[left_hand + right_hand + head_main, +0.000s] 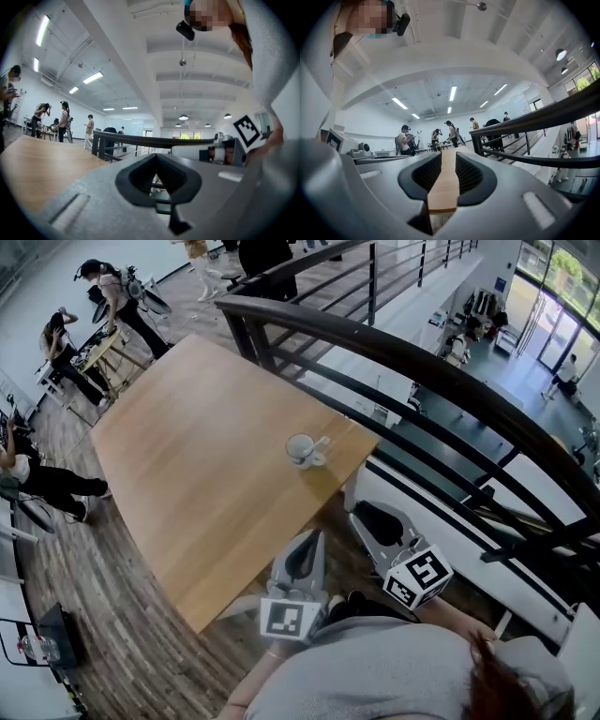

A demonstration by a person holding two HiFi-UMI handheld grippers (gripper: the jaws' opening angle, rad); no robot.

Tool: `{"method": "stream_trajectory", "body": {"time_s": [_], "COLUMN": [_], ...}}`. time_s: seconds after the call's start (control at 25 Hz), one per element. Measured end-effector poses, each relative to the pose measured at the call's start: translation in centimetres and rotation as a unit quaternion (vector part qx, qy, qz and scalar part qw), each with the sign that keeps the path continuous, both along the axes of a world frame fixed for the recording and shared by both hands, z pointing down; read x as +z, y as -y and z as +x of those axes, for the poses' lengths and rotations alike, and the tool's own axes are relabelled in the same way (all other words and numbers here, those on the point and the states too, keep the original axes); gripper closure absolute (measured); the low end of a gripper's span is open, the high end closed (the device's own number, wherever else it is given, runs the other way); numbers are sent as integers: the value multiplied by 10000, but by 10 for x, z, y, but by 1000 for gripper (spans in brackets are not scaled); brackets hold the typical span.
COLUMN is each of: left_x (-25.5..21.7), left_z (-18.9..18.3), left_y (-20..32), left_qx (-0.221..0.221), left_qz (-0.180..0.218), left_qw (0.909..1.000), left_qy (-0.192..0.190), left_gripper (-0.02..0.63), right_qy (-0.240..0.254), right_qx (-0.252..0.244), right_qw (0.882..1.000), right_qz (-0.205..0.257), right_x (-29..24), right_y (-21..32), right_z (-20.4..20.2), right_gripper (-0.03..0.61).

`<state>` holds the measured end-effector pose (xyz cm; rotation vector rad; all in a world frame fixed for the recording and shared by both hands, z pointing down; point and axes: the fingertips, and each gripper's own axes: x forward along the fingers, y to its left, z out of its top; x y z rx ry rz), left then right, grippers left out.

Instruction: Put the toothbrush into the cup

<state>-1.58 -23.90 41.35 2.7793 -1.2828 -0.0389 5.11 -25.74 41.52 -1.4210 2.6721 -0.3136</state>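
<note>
A white cup (300, 448) stands near the right edge of the wooden table (187, 474). The toothbrush (320, 442) rests in it, its handle leaning out to the right. Both grippers hover close to my body, off the table's near corner and well short of the cup. My left gripper (317, 535) points at the table with its jaws together and nothing held; in its own view the tips (157, 157) meet. My right gripper (361, 512) is beside it, and its own view shows a narrow gap (443, 164) between the pads with only the table behind.
A dark metal railing (422, 362) runs along the table's right side, with a drop to a lower floor beyond. Several people stand around a small workbench (108, 343) at the far left. A person (37, 479) is at the left edge.
</note>
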Motion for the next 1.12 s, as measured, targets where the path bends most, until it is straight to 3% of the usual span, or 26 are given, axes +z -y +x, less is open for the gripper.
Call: {"method": "stream_trajectory", "body": {"time_s": [0.12,0.48,0.76,1.12], "left_x": [-2,-4,5,3], "left_z": [4,11,14,12], "left_y": [2,5,-1,-29], "left_qx": [19,-200,-427,-352], "left_qz": [43,116,116,259], "left_qw": [10000,9997,9990,9990], "left_qy": [22,-1,-43,-56], "left_gripper": [609,609,609,609], "right_qy": [57,-7,64,-53], "right_qx": [12,-459,-567,-618], "right_qw": [9999,9988,9980,9965], "right_qz": [90,192,278,553], "right_x": [-1,-4,-8,-13], "right_y": [-6,-15,-19,-48], "right_z": [-1,-13,-6,-15], "right_gripper": [583,584,584,584]}}
